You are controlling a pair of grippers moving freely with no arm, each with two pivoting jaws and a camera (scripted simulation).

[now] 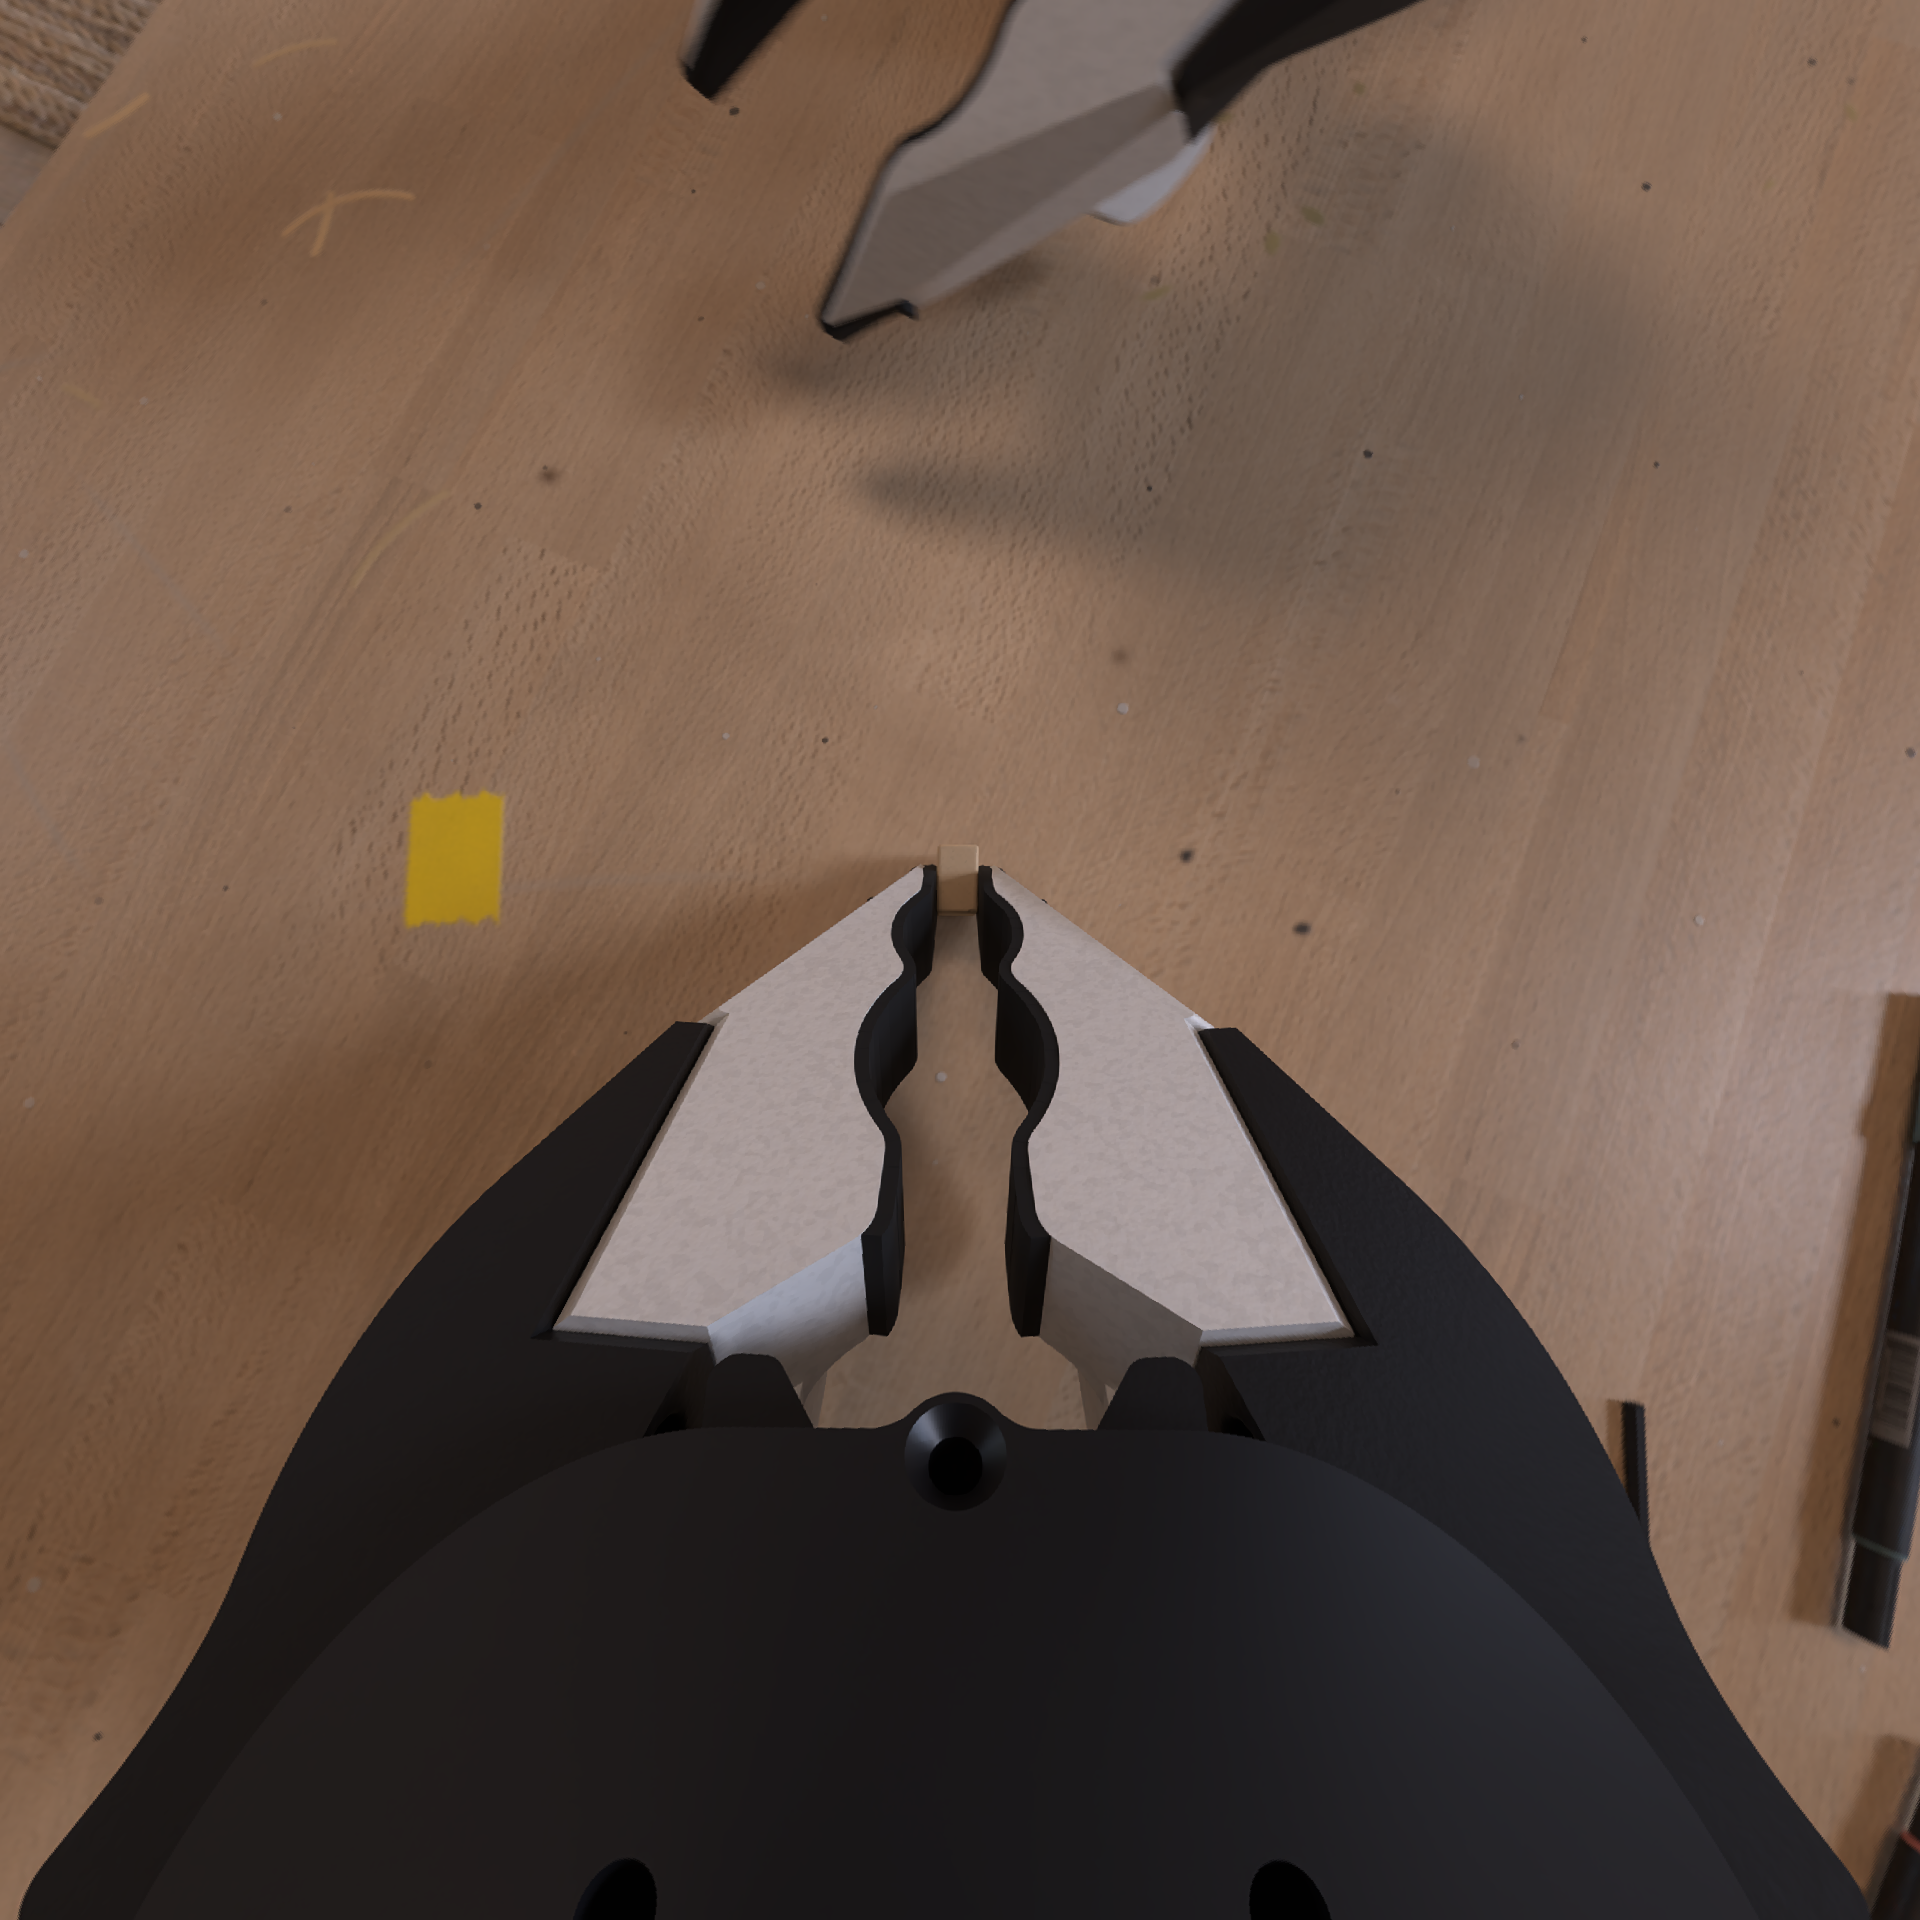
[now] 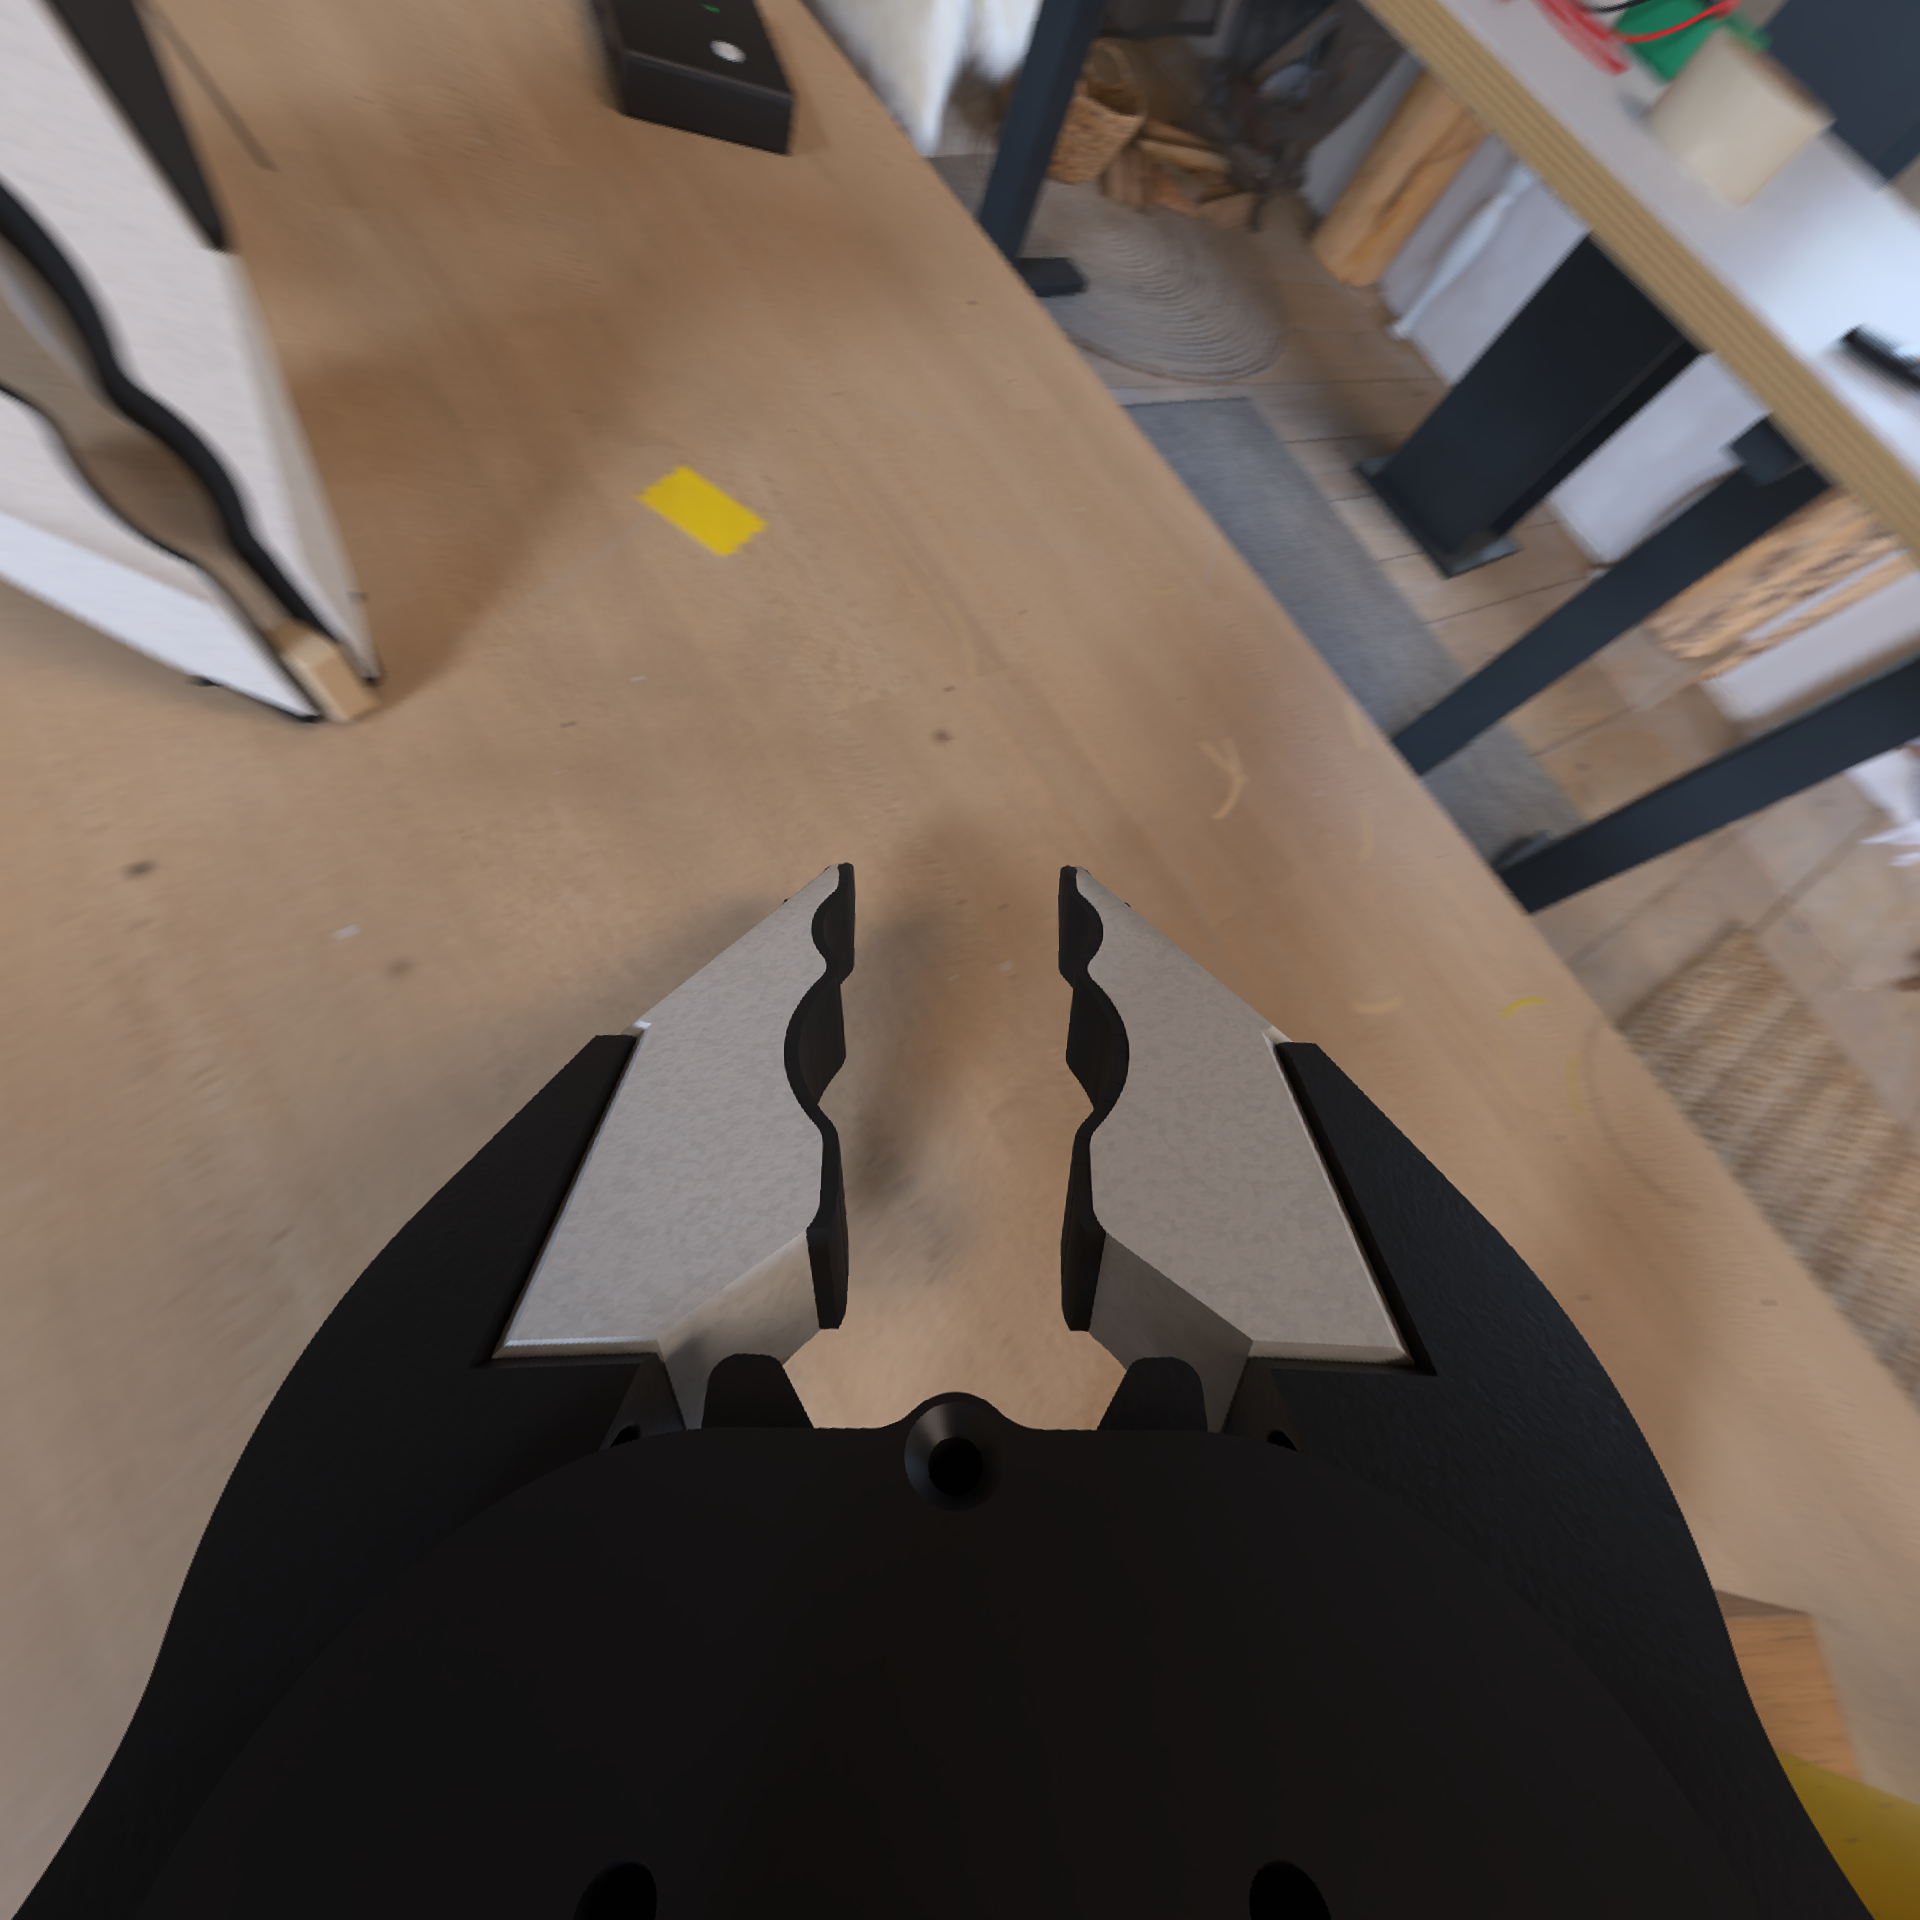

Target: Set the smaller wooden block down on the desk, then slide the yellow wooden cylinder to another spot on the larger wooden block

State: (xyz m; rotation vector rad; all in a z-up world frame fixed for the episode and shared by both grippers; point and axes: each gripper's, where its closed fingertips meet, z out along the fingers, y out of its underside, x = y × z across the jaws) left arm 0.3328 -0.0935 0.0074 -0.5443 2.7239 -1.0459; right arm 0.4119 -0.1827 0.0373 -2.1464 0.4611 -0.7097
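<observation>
My left gripper (image 1: pixel 958 883) is shut on the smaller wooden block (image 1: pixel 957 875), a pale tan piece pinched between its fingertips just above the desk (image 1: pixel 623 520). The same block (image 2: pixel 327 675) and the left gripper (image 2: pixel 312 665) show at the far left of the right wrist view, close to or touching the desk surface. My right gripper (image 2: pixel 956 883) is open and empty above bare desk; it also shows at the top of the left wrist view (image 1: pixel 769 197). The larger wooden block and the yellow cylinder are not clearly in view; a yellow patch (image 2: pixel 1839 1829) shows at the lower right corner.
A yellow tape rectangle (image 1: pixel 455 858) lies flat on the desk, left of the left gripper, and shows in the right wrist view (image 2: pixel 701 512). A black box (image 2: pixel 696 73) sits at the far desk end. Dark flat strips (image 1: pixel 1886 1351) lie at the right edge. The desk edge (image 2: pixel 1351 727) drops off to the right.
</observation>
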